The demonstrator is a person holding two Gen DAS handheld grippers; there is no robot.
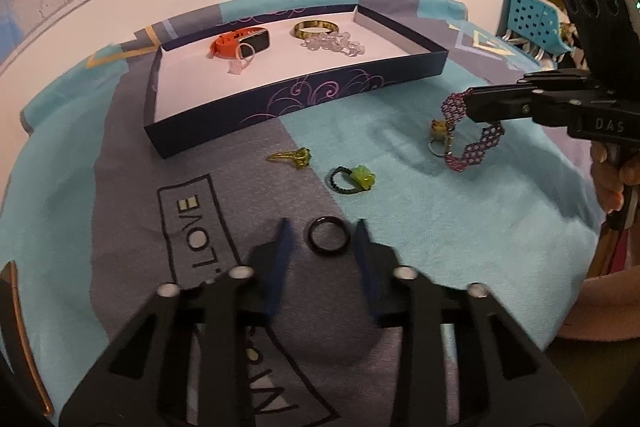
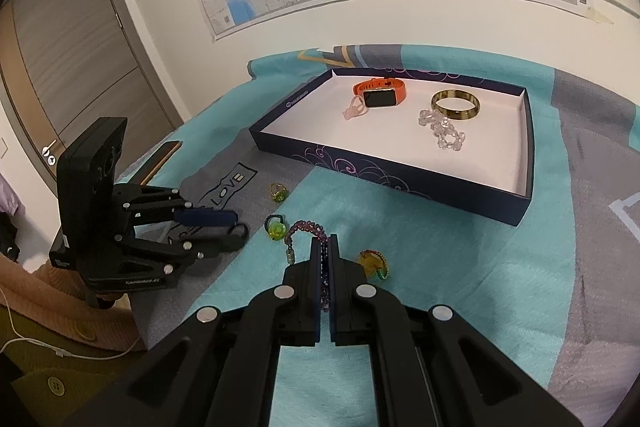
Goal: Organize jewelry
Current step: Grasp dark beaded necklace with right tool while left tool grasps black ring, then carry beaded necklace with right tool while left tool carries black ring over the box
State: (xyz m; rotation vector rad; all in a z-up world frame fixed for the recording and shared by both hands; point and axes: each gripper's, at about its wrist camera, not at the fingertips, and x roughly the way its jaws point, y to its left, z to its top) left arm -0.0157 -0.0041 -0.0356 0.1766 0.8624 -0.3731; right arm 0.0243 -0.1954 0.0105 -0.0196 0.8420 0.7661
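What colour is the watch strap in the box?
Orange. The watch lies in the box; the right wrist view shows it best.

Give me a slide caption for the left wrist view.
Left gripper straddles a black ring on the cloth; right gripper holds a purple beaded bracelet.

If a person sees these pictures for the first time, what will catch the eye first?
Probably the dark blue box with its white inside, far on the bedspread, holding an orange watch, a gold bangle and clear beads. Nearer, the right gripper is shut on a purple beaded bracelet, and a black ring lies between the fingers of the left gripper.
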